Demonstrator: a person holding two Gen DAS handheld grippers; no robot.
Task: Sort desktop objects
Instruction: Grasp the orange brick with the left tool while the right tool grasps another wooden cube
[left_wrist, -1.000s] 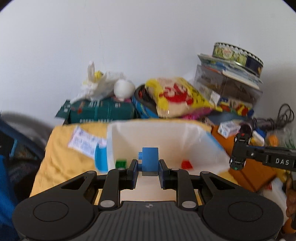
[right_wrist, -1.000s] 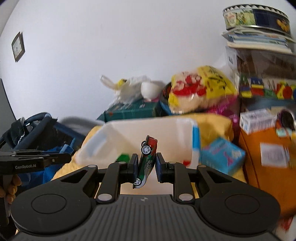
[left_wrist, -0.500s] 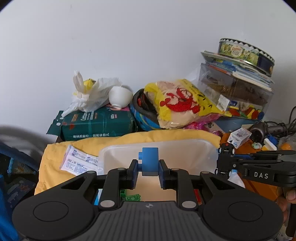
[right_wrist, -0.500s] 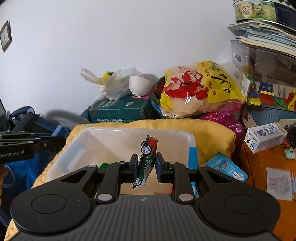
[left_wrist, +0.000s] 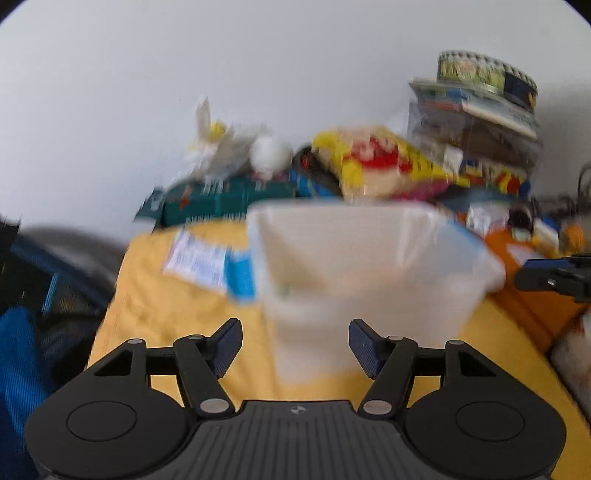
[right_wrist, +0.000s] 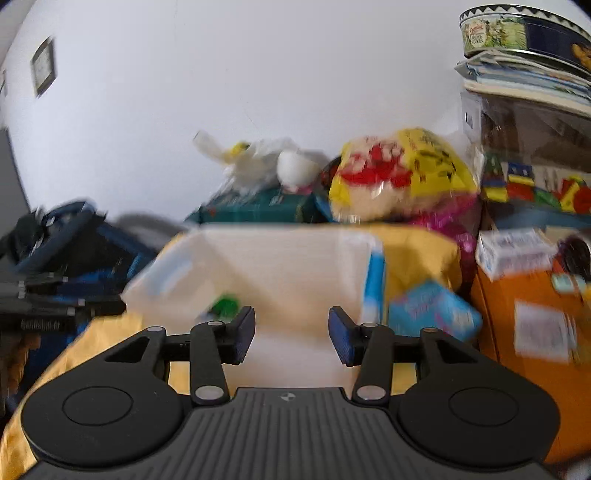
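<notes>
I am holding the left gripper (left_wrist: 295, 345) just in front of the translucent white bin (left_wrist: 369, 266), its jaws spreading apart with nothing between them. The right gripper (right_wrist: 291, 334) is facing the same bin (right_wrist: 266, 266) from the other side, its jaws also opening and empty. The bin is sitting on a yellow cloth (left_wrist: 170, 306). Inside it I am making out a green toy (right_wrist: 225, 304) near the left wall; everything is blurred, so I cannot tell what else is lying there. A yellow snack bag (right_wrist: 402, 173) and a dark green box (left_wrist: 221, 199) are sitting beyond the bin, against the wall.
</notes>
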